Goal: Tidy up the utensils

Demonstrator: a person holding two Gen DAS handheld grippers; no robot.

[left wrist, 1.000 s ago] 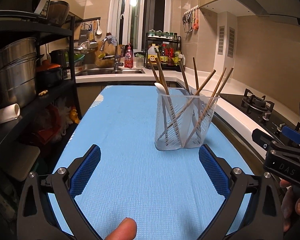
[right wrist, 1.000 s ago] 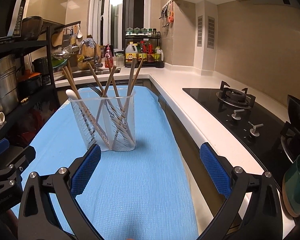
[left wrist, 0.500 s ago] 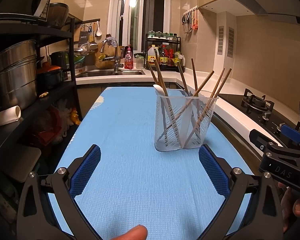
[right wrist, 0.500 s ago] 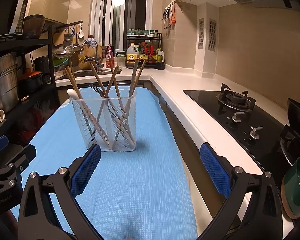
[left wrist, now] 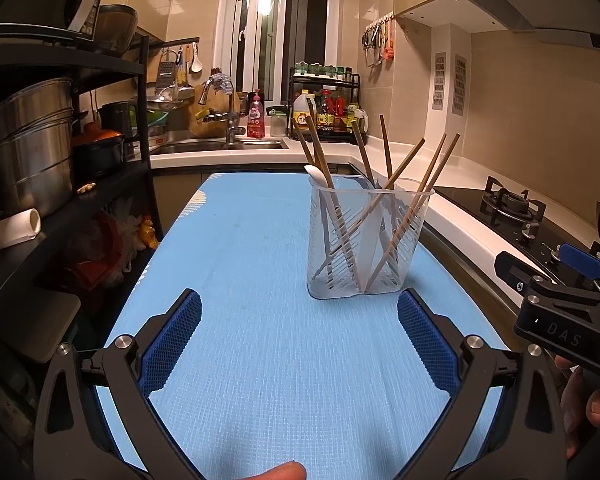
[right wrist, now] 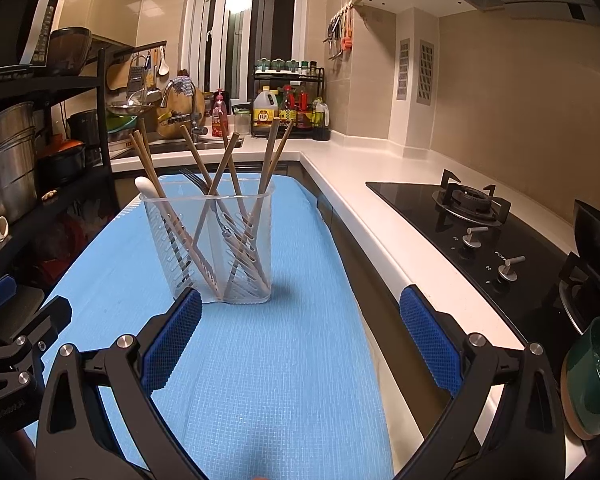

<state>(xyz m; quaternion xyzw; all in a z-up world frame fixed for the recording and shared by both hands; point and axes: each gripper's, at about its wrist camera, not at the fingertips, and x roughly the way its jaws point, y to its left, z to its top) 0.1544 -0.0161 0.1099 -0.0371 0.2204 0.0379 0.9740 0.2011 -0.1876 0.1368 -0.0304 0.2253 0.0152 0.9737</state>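
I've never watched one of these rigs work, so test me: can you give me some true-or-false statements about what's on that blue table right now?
1. The clear holder stands upright on the blue mat. True.
2. The left gripper is clamped on a chopstick. False: its jaws are open, holding nothing.
3. Wooden chopsticks lean inside the holder. True.
4. The right gripper is lifting the holder. False: it is open, short of it.

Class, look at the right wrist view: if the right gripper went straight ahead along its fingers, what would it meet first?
Probably the clear utensil holder, though only with the left finger. The right gripper is open, and between its fingers lies only the blue mat. Depth is uncertain.
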